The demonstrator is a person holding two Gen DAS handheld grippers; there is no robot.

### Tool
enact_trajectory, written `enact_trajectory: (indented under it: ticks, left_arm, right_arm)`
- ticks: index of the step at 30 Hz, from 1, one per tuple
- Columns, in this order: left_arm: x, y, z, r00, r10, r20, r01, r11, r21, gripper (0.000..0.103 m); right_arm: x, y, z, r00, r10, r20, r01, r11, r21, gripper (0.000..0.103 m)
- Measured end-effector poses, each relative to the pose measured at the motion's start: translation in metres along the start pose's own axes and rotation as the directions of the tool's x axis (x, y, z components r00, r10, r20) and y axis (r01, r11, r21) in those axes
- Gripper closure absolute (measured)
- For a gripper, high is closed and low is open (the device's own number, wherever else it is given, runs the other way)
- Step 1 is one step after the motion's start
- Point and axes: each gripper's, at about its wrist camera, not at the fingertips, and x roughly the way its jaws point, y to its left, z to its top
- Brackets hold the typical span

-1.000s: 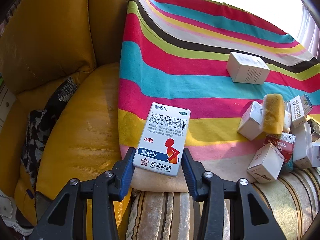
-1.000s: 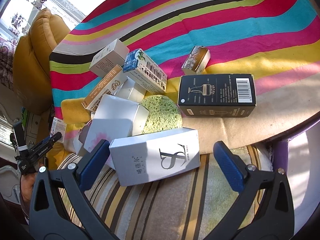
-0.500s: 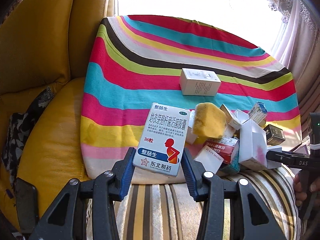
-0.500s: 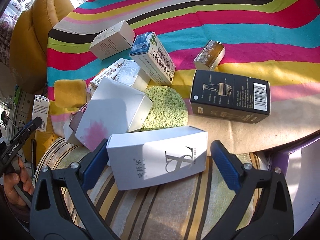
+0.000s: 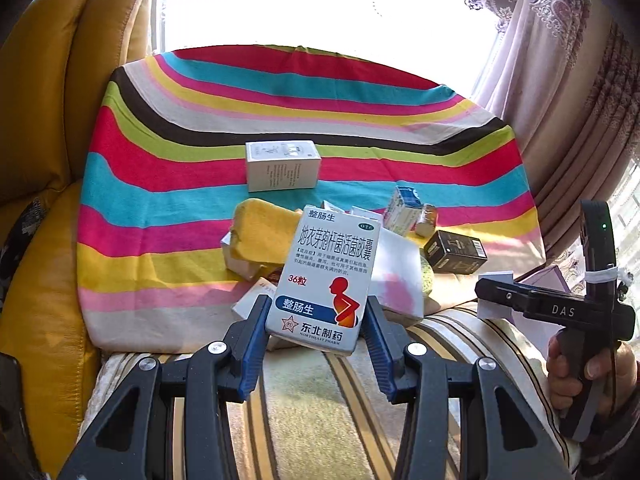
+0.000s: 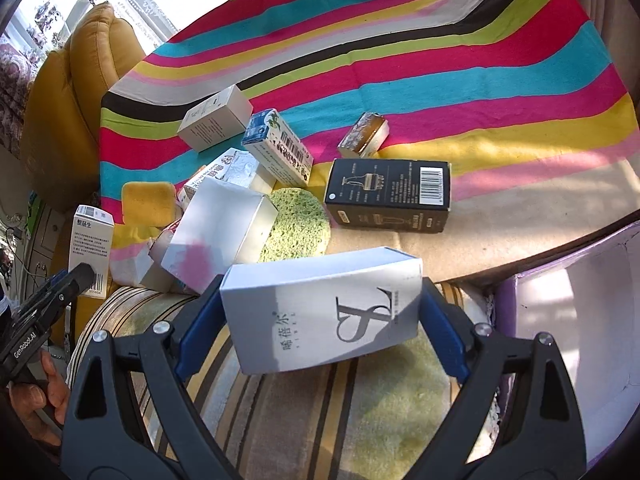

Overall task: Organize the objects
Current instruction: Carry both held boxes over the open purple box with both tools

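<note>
The left gripper (image 5: 316,320) has swung away from the yellow leather sofa, so its camera now faces the heap of boxes on the rainbow-striped cloth (image 5: 168,168). It carries the same white and blue medicine box with the red figure (image 5: 326,280), clamped upright between its blue pads, narrowly open to the box's width. The right gripper (image 6: 320,320) has just been closing its jaws. They now press, still wide apart, on the two ends of a long white carton printed with a grey monogram (image 6: 324,316), which has lifted slightly off the striped beige cushion (image 6: 320,412).

The landmark is the crushed white box with a pink stain (image 6: 220,232) in the middle of the heap. The monogram carton hangs just in front of it, nearer the right camera. A round green sponge (image 6: 298,224) lies touching its right side. A black carton with a barcode (image 6: 388,196) lies beyond the sponge, to the right. A small gold-and-white box (image 6: 364,136) lies behind that. A blue and white box with a barcode (image 6: 280,148) leans behind the landmark. A plain white box with small print (image 6: 216,118) sits apart, farther back. A yellow rectangular sponge (image 6: 148,204) rests to its left. The medicine box shows at the far left, held beyond that sponge. A purple-edged open box (image 6: 568,320) stands to the far right, off the cloth.
</note>
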Motion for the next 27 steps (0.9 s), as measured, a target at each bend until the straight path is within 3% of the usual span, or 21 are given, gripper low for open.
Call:
enact_trajectory:
  ticks: [7,11,15,23,27]
  left_arm:
    - [0.012,-0.064,-0.003,0.993,-0.109,-0.043,0.113,0.989,0.096,0.056]
    - [0.020,-0.100,-0.006,0.984,-0.159,-0.075,0.170,0.973,0.154,0.056]
    - [0.028,-0.137,-0.010,0.972,-0.203,-0.114,0.224,0.952,0.209,0.056]
    - [0.041,-0.201,-0.013,0.952,-0.251,-0.173,0.295,0.904,0.310,0.056]
    - [0.052,-0.227,-0.015,0.941,-0.267,-0.208,0.325,0.883,0.338,0.056]
  right_arm:
    - [-0.037,-0.037,-0.013,0.994,-0.091,0.062,0.088,0.995,0.052,0.011]
    - [-0.059,-0.062,-0.023,0.977,-0.186,0.102,0.179,0.981,0.073,0.011]
    - [-0.076,-0.089,-0.033,0.950,-0.288,0.124,0.276,0.955,0.105,0.011]
    - [-0.097,-0.131,-0.050,0.872,-0.471,0.136,0.456,0.881,0.128,0.011]
    - [-0.102,-0.144,-0.053,0.841,-0.525,0.129,0.508,0.849,0.145,0.011]
